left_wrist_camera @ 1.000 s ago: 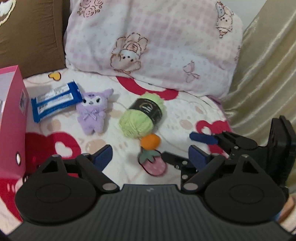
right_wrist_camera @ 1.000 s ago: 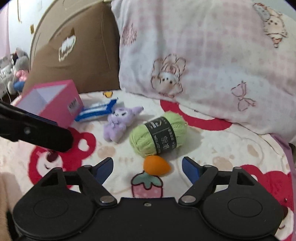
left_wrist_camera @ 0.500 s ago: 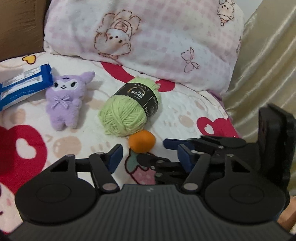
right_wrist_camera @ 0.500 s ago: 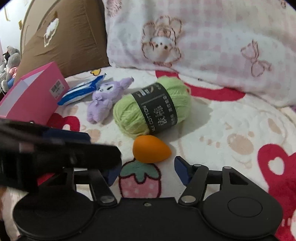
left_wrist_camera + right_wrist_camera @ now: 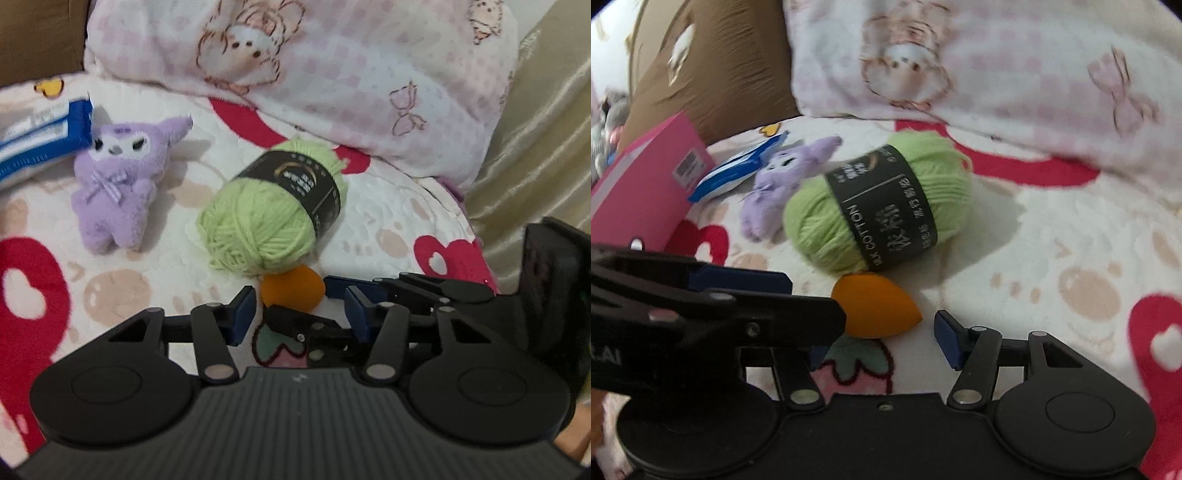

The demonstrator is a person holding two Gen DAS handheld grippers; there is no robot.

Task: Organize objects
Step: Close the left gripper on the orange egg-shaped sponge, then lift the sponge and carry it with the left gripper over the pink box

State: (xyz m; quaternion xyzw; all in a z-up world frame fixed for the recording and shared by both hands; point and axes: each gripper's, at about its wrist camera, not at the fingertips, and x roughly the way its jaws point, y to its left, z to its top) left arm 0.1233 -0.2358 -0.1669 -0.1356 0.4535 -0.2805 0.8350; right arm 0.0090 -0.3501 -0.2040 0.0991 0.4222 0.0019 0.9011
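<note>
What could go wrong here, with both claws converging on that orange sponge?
1. Collision: the left claw crosses in front of the right claw, both open around the orange sponge. Closing either may pinch the other's fingers.
2. The green yarn ball sits right behind the sponge, apparently touching it; a forward push could roll it toward the purple plush.
3. The sponge is small and rounded, so it may squirt out on the soft blanket.

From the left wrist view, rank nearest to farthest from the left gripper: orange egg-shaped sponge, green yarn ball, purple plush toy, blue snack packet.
1. Orange egg-shaped sponge, just ahead of the left gripper.
2. Green yarn ball, right behind it.
3. Purple plush toy, left.
4. Blue snack packet, far left.
</note>
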